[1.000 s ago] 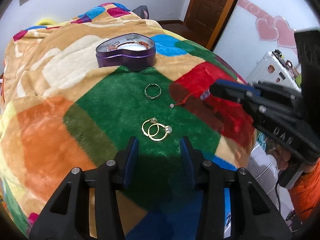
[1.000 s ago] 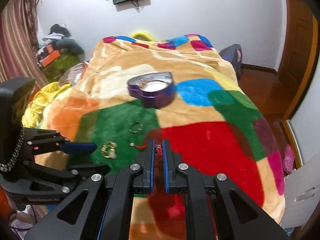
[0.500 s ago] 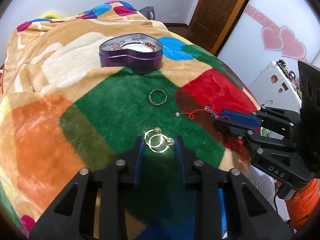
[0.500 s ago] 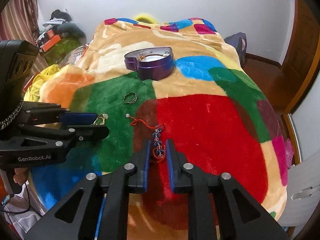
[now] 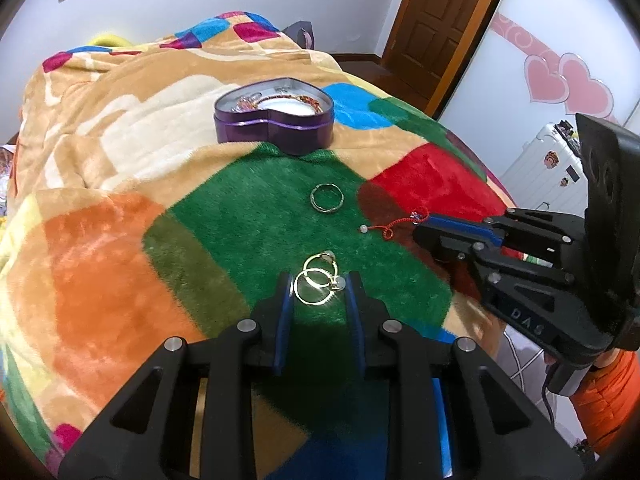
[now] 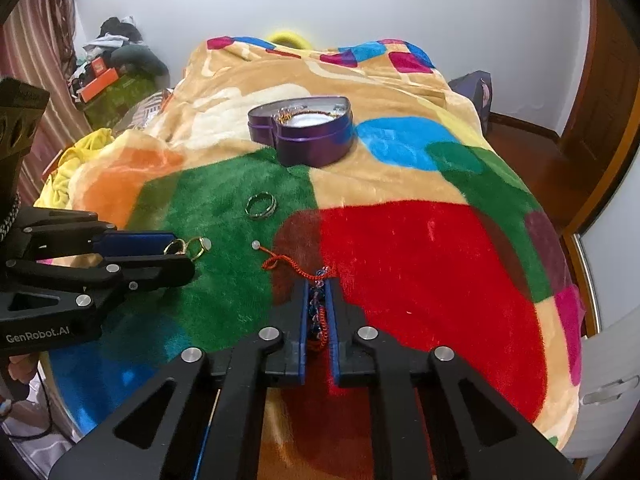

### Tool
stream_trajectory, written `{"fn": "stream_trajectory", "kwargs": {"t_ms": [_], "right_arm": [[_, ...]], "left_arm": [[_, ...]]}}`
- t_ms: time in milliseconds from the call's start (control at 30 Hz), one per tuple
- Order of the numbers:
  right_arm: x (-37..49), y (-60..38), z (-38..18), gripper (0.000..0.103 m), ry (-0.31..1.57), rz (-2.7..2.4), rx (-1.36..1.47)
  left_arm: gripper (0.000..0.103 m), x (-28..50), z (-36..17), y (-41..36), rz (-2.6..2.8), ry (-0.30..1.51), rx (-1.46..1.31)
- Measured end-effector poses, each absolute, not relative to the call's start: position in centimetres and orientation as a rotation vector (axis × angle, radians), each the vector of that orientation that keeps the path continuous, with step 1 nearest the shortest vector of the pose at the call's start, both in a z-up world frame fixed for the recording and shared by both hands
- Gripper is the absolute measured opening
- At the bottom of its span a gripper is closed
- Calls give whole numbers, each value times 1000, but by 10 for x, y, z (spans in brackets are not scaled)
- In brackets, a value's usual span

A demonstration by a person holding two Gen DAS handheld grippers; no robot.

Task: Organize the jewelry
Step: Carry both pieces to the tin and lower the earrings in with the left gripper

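A pair of gold hoop earrings (image 5: 318, 286) lies on the green patch of the blanket, and my left gripper (image 5: 318, 284) is shut on it, a pad against each side. From the right wrist view the same earrings (image 6: 188, 246) peek out between the left gripper (image 6: 178, 252) fingers. My right gripper (image 6: 316, 292) is shut on the beaded end of a red cord bracelet (image 6: 288, 264), whose tail with a white bead trails left. A plain band ring (image 5: 327, 199) lies loose further back. Behind it stands an open purple heart-shaped tin (image 5: 276, 128) with jewelry inside.
Everything rests on a patchwork blanket (image 6: 420, 272) over a bed. The bed's edge drops off right of the red patch toward a wooden floor and door (image 5: 436, 20). A white suitcase (image 5: 548, 160) stands at the right; clothes and boxes (image 6: 116, 72) pile up at the left.
The left jaws narrowed from wide apart until they closed around the hoop earrings. The right jaws parted slightly over the beaded cord half a second ago and are shut on it now.
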State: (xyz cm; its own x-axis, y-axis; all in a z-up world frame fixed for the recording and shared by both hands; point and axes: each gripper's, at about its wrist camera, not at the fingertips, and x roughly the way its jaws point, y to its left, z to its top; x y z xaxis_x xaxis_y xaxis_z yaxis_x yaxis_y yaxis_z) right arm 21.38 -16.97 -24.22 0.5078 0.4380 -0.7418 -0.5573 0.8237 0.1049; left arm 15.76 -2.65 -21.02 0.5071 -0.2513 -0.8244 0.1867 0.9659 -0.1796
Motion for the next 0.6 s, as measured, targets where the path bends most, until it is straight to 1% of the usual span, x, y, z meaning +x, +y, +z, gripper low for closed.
{"fn": "stream_trajectory", "kwargs": {"t_ms": [600], "right_arm": [[230, -169, -175, 7, 663, 600, -36]], "left_arm": [[25, 180, -150, 2, -192, 841, -81]]}}
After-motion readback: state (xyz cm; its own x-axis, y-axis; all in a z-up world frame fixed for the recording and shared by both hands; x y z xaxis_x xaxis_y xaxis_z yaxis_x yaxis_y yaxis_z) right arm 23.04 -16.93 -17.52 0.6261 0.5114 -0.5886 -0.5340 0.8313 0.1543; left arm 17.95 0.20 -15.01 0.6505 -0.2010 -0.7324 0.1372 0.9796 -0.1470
